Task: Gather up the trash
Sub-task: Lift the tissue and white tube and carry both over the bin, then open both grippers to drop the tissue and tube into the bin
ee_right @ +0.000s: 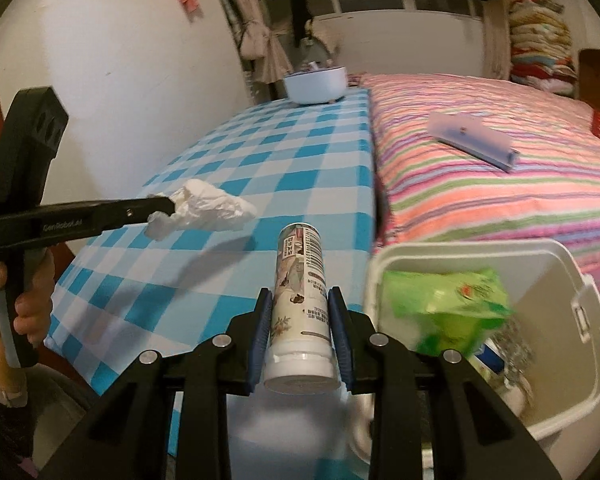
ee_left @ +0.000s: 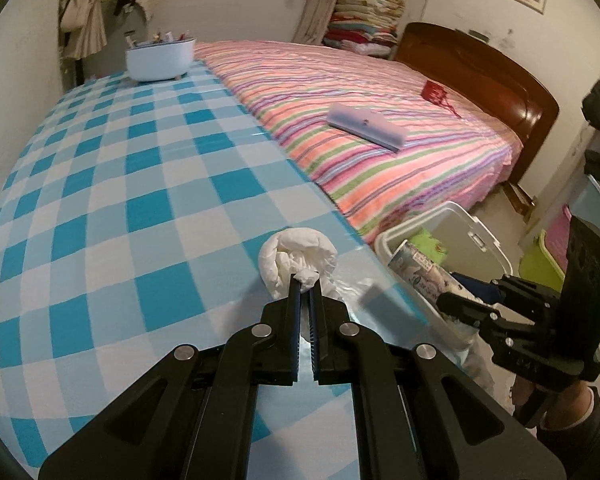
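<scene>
My left gripper (ee_left: 306, 280) is shut on a crumpled white tissue (ee_left: 296, 260), held over the blue checked table (ee_left: 120, 184). From the right wrist view that same left gripper (ee_right: 162, 206) reaches in from the left, and the tissue (ee_right: 208, 208) hangs above the cloth. My right gripper (ee_right: 300, 304) is shut on a white printed bottle (ee_right: 298, 300) that points forward, its cap toward the camera. A white plastic bin (ee_right: 576, 292) stands just right of it, with a green wrapper (ee_right: 448, 292) inside. In the left wrist view the right gripper (ee_left: 452, 304) holds the bottle (ee_left: 420, 272) at the bin (ee_left: 484, 236).
A bed with a striped pink cover (ee_left: 380, 120) adjoins the table, and a lilac case (ee_left: 366, 126) and a red item (ee_left: 434, 90) lie on it. A white bowl-shaped container (ee_left: 160, 58) sits at the table's far end. A person's hand (ee_right: 28, 304) grips the left handle.
</scene>
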A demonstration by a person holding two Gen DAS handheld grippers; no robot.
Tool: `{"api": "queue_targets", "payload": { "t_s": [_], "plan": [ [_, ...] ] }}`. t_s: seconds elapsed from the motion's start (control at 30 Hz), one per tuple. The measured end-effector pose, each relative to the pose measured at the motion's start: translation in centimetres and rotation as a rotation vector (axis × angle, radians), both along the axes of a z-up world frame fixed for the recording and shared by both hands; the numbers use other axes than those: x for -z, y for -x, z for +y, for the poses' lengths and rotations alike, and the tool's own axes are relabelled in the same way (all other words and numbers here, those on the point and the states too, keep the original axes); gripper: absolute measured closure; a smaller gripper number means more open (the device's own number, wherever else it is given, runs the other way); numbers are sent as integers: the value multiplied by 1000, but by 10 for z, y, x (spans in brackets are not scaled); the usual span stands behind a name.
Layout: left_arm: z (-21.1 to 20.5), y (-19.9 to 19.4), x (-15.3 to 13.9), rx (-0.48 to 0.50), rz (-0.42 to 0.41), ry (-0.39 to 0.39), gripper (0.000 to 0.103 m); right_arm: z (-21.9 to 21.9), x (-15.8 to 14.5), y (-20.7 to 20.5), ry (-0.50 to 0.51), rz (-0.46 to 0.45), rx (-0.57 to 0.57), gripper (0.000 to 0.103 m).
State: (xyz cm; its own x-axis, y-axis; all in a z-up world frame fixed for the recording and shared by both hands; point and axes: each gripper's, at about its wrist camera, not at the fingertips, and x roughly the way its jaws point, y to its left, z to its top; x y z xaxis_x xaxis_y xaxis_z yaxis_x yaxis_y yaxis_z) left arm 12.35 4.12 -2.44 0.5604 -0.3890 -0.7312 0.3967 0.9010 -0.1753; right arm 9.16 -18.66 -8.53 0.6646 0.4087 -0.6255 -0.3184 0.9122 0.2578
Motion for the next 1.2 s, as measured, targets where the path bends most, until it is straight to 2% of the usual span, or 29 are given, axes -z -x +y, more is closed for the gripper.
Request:
{"api": "queue_targets", "payload": {
  "t_s": [0.67,1.0,1.03,1.1,1.17,1.2],
  "plan": [
    [-79,7,1,139,-10,-15,99,-85,-5,29,-39,-33,219,75],
    [-125,9,-2,219,-14,-4,99,-122,-10,25,-30,-69,339,74],
    [-129,9,-2,226,-14,-3,99,-125,-10,24,-36,-65,342,73],
    [-135,10,-1,237,-13,-3,99,-131,-11,23,-47,-76,374,62],
    [-141,8,1,252,-12,-3,99,-136,-12,25,-71,-98,395,38],
    [-144,8,2,256,-11,-3,99,-139,-12,26,-78,-105,402,36]
  ]
}}
